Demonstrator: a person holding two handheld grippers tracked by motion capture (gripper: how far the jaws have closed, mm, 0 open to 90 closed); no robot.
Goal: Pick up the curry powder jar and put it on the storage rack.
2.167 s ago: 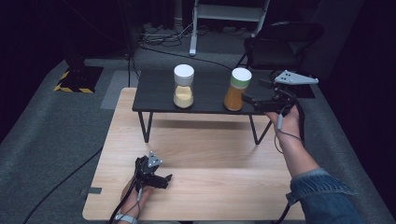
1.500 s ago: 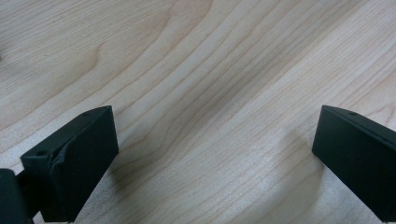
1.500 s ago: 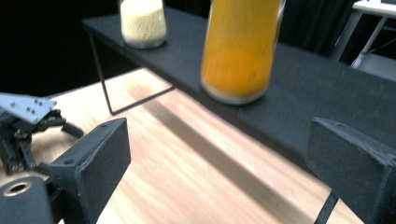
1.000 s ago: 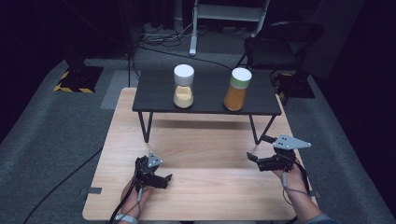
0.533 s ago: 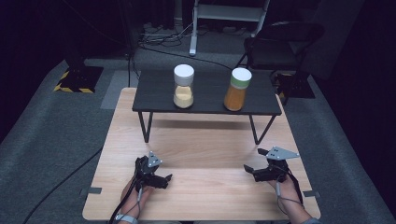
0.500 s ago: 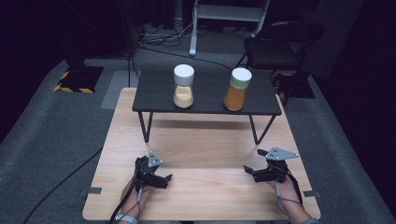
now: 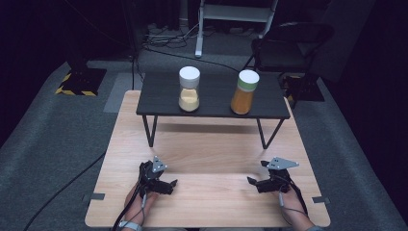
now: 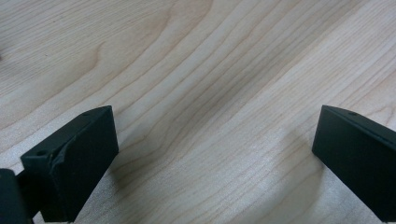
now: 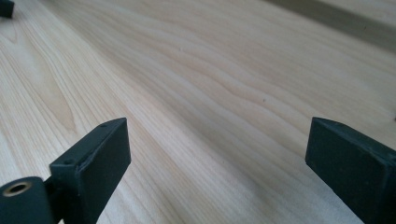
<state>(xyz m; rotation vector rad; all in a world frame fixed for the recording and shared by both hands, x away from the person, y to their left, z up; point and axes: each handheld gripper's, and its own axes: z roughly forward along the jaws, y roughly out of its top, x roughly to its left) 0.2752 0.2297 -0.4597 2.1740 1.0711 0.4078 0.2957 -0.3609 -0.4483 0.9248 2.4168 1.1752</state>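
Two jars stand on the low black table (image 7: 159,103): a white-lidded jar (image 7: 189,89) with pale yellow contents at the left and an orange-filled jar (image 7: 244,92) with a white lid at the right. My left gripper (image 7: 173,185) rests low on the wooden tabletop (image 7: 211,154) near its front edge, open and empty; in its own view the left gripper (image 8: 215,154) has bare wood between wide jaws. My right gripper (image 7: 251,182) sits at the front right, open too. In the right gripper view the right gripper (image 9: 217,161) holds nothing.
A dark chair (image 7: 293,45) and a white stand (image 7: 235,14) are behind the black table on grey carpet. Cables (image 7: 62,187) trail over the floor at the left. Tape marks (image 7: 96,196) sit at the wooden table's front corners.
My right gripper has come away from the orange jar, drawn back toward the front edge and sunk down to the wood. The left gripper has stayed put.
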